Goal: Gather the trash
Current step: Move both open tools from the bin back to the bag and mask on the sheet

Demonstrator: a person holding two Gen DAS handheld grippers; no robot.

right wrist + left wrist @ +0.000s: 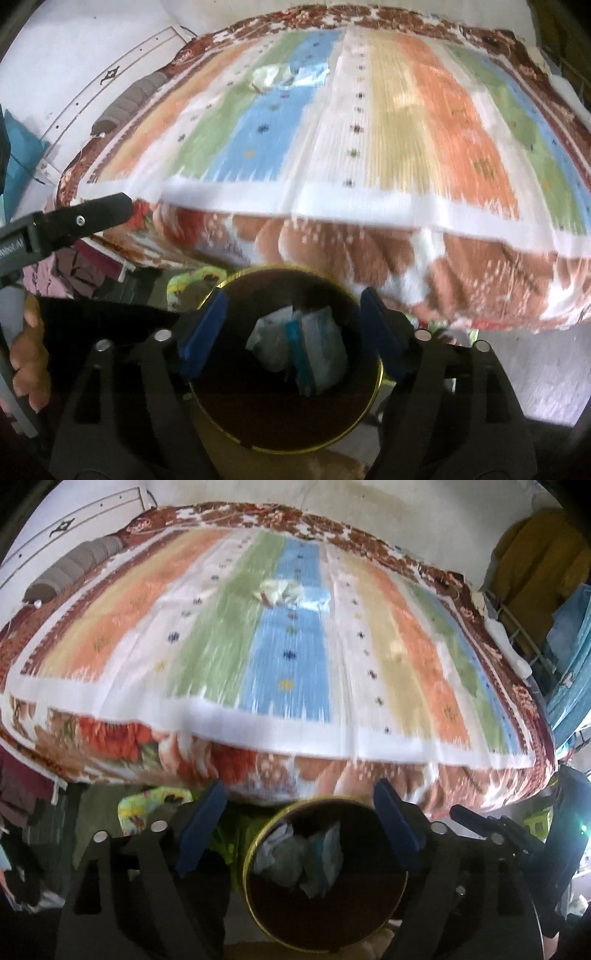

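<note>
Hovering over the gold-rimmed bin, the left gripper and right gripper both gape wide, empty. Crumpled wrappers lie inside the bin; more trash sits mid-bed. The bedspread's edge overhangs close behind, clothes piled leftward.

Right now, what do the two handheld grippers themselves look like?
Both the left gripper and right gripper are black frames with cut-out slots, round silver fasteners and blue fingers. The right wrist view shows white lettering on the left gripper's side. No sleeves or cables show.
</note>
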